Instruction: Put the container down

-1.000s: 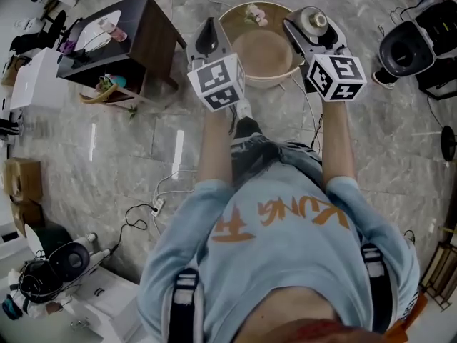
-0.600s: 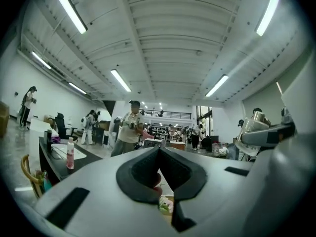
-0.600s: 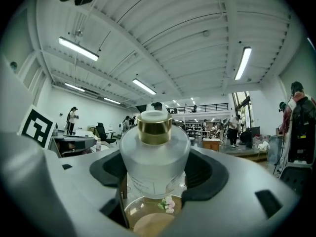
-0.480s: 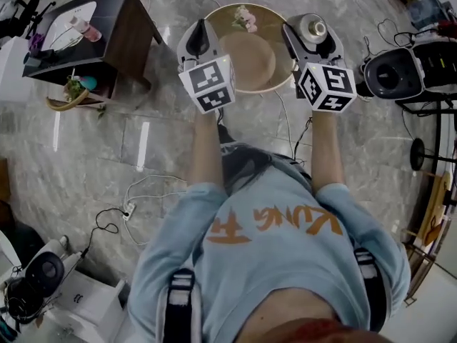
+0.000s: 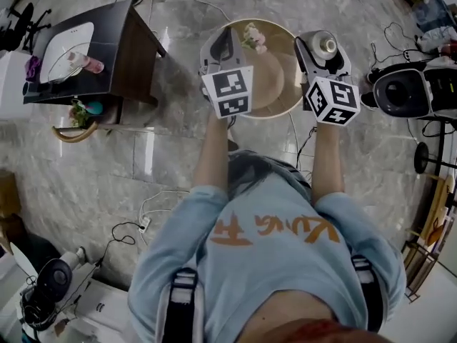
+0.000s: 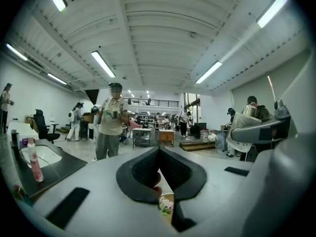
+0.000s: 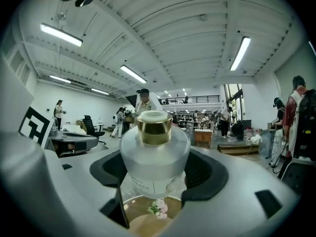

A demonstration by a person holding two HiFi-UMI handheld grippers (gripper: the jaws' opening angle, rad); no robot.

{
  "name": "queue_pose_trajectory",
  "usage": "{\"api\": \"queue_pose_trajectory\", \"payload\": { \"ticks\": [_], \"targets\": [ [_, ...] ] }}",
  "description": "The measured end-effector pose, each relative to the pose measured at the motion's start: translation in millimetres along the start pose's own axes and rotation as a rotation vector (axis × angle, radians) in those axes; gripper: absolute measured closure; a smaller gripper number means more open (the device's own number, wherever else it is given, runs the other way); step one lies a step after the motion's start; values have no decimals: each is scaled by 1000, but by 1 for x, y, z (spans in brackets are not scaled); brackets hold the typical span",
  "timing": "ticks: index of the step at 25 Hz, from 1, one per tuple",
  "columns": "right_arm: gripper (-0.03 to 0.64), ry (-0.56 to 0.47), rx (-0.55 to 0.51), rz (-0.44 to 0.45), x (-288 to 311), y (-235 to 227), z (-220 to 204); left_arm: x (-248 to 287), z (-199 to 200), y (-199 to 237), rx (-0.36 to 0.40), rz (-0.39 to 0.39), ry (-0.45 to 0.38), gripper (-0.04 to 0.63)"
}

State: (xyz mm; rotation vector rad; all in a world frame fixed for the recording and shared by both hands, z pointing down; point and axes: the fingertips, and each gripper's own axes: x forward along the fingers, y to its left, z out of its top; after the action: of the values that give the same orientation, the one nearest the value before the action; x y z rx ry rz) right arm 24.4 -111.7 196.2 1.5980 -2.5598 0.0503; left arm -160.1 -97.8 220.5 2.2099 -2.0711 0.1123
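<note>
The container is a frosted glass bottle (image 7: 154,154) with a gold cap, held upright between the jaws of my right gripper (image 7: 155,169). In the head view the bottle (image 5: 327,45) hangs over the right rim of a round beige table (image 5: 284,106), gripped by the right gripper (image 5: 321,48). A small pink flower sprig (image 5: 251,36) lies on the table and shows below the bottle (image 7: 158,207). My left gripper (image 5: 227,47) hovers over the table's left side. Its jaws (image 6: 159,154) meet at the tips, with nothing clearly held.
A dark cabinet (image 5: 132,45) with a white basin and a pink bottle (image 5: 80,61) stands to the left. A black device (image 5: 398,91) sits on the floor at right. Cables (image 5: 153,206) trail over the marble floor. People stand in the hall beyond.
The head view has shifted a little. Both grippers stay over the round table, slightly farther right in the picture. The right gripper's hold on the bottle is unchanged.
</note>
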Motion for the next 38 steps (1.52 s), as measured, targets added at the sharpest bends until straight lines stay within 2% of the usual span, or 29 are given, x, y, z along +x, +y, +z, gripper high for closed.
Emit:
{"api": "queue_pose_trajectory", "payload": {
  "ticks": [3,6,11,16,19,23,28,32,38],
  "targets": [
    [273,1,-33,-52,24,-6,6,30,5,0,40,-54,20,578],
    [273,9,-39,-68,44,-11,2,58,0,-1,58,-95,44,578],
    [273,68,-16,-93,64,-32,-20,95,-13,11,33,-78,93,578],
    [273,126,5,-83,75,-60,-43,116,-32,-9,27,-86,136,578],
    [273,166,22,-72,81,-72,-66,122,-54,-17,30,-86,175,578],
    [273,186,14,-39,97,-84,-98,137,-80,-27,43,-125,155,578],
    [273,249,19,-1,98,-82,-150,145,-128,-36,43,-117,202,578],
    [273,324,24,44,82,-72,-188,138,-164,-62,27,-187,283,578],
    [273,400,30,100,82,-57,-243,140,-218,-71,28,-217,365,578]
  ]
}}
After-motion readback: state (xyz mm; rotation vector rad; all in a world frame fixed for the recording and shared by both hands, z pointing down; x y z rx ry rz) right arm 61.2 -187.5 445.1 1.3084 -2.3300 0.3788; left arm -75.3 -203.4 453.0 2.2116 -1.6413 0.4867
